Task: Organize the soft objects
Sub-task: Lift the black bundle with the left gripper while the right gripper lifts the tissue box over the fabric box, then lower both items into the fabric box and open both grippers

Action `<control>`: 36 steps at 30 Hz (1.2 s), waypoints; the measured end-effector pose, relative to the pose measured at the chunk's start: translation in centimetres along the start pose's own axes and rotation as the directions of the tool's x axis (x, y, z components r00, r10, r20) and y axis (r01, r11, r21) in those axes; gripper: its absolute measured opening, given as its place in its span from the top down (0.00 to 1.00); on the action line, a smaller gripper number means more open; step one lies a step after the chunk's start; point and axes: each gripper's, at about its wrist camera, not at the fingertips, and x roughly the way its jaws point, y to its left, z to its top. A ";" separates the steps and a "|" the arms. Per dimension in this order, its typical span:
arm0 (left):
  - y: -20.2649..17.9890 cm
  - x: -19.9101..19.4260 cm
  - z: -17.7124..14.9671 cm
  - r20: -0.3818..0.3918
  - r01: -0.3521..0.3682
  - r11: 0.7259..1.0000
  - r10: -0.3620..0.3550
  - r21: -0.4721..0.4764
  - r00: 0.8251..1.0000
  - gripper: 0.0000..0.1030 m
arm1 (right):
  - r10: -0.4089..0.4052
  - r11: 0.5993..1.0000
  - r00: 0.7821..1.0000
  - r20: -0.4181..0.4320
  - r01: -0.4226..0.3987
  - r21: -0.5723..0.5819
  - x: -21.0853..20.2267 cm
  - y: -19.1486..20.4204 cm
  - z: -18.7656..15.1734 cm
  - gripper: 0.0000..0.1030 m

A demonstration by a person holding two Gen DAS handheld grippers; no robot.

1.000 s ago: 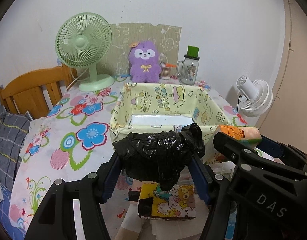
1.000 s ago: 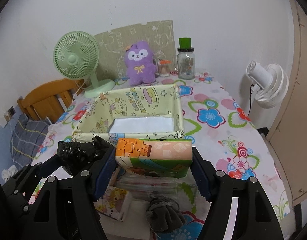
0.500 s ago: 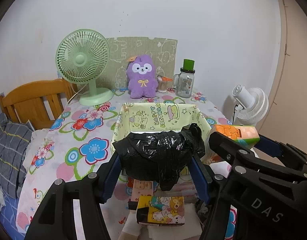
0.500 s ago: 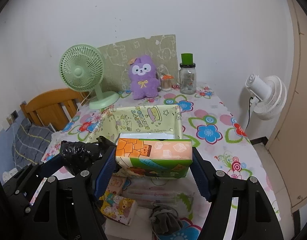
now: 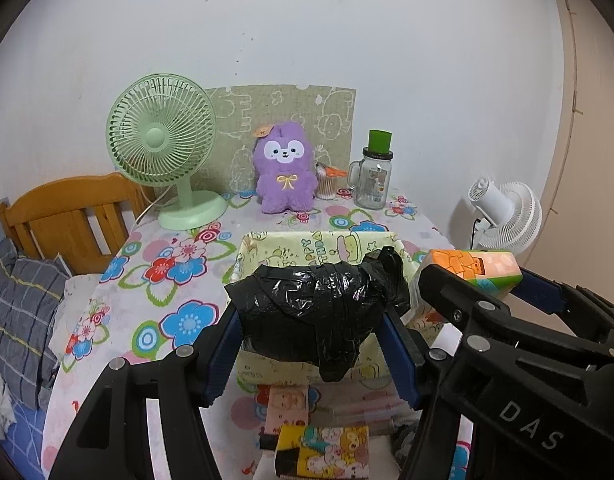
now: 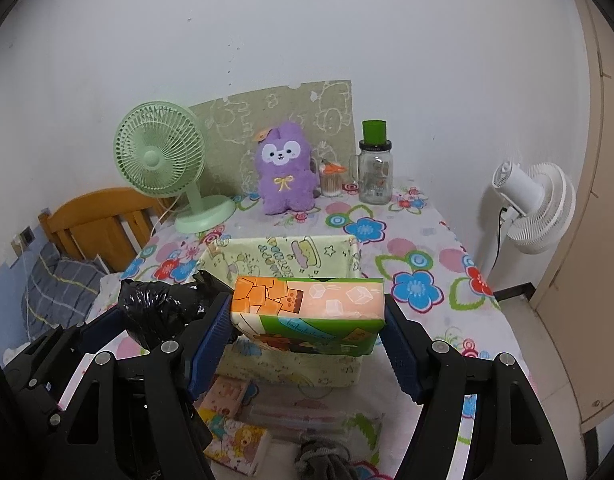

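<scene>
Two grippers hang side by side above the near end of the table (image 6: 447, 240), each clamped on a load. The left gripper (image 5: 315, 334) pinches a black bag bundle (image 5: 319, 308) between its blue pads; the right gripper (image 6: 307, 322) squeezes a tissue pack (image 6: 307, 308). Below them lie small cartoon packs (image 6: 235, 440) and what may be a grey sock (image 6: 323, 460), partly cut off. Just beyond, under both loads, sits the yellow bin (image 6: 283, 256). Farther back stand a green fan (image 5: 163, 152), a purple plush (image 5: 283, 172) and a jar (image 5: 373, 176).
</scene>
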 end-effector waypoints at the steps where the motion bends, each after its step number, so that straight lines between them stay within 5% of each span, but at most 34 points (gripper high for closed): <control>1: 0.0 0.2 0.1 -0.001 0.002 1.000 -0.002 -0.001 1.000 0.35 | 0.000 1.000 1.000 0.001 0.000 0.001 0.2 -0.1 0.2 0.28; 36: 2.0 10.7 3.8 -0.105 -0.007 1.000 0.005 -0.020 0.995 0.34 | 0.013 1.000 0.997 -0.079 -0.014 -0.010 11.6 0.1 4.0 0.28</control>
